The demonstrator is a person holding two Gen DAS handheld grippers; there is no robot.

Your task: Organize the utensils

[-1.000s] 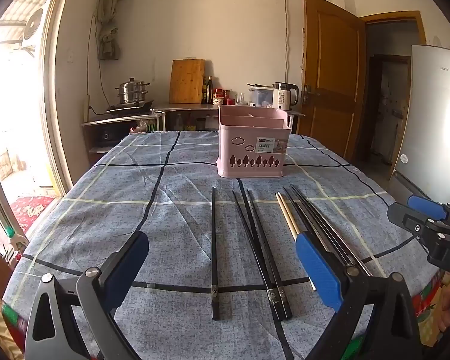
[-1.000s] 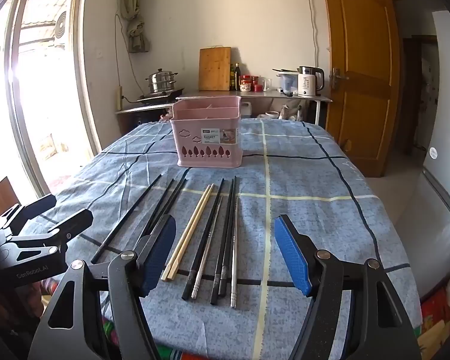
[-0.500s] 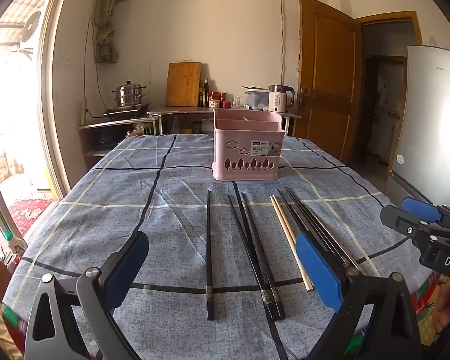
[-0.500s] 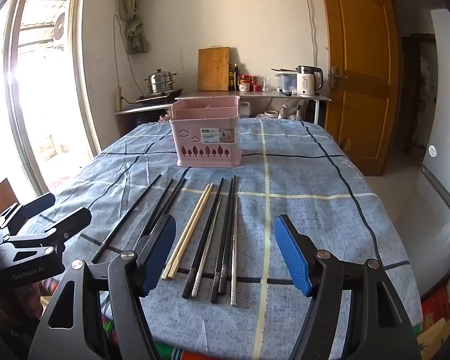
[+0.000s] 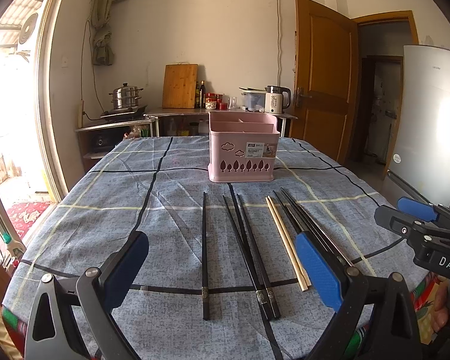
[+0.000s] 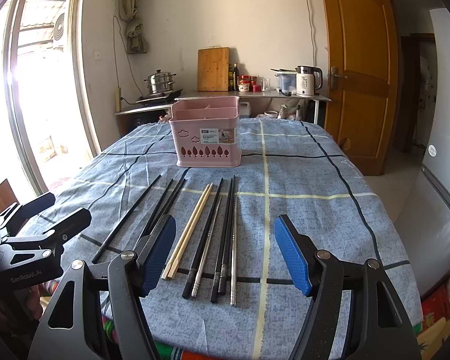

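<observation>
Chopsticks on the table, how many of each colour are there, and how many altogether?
Black chopsticks: 6
Wooden chopsticks: 2
Silver chopsticks: 2
Total: 10

Legible markings: "BASKET" on the label of the pink utensil basket point(image 5: 242, 153); "DAS" on the right tool point(image 5: 429, 240) body, left wrist view; "GenRobot.AI" on the left tool point(image 6: 30, 240) body, right wrist view; other print unreadable.
</observation>
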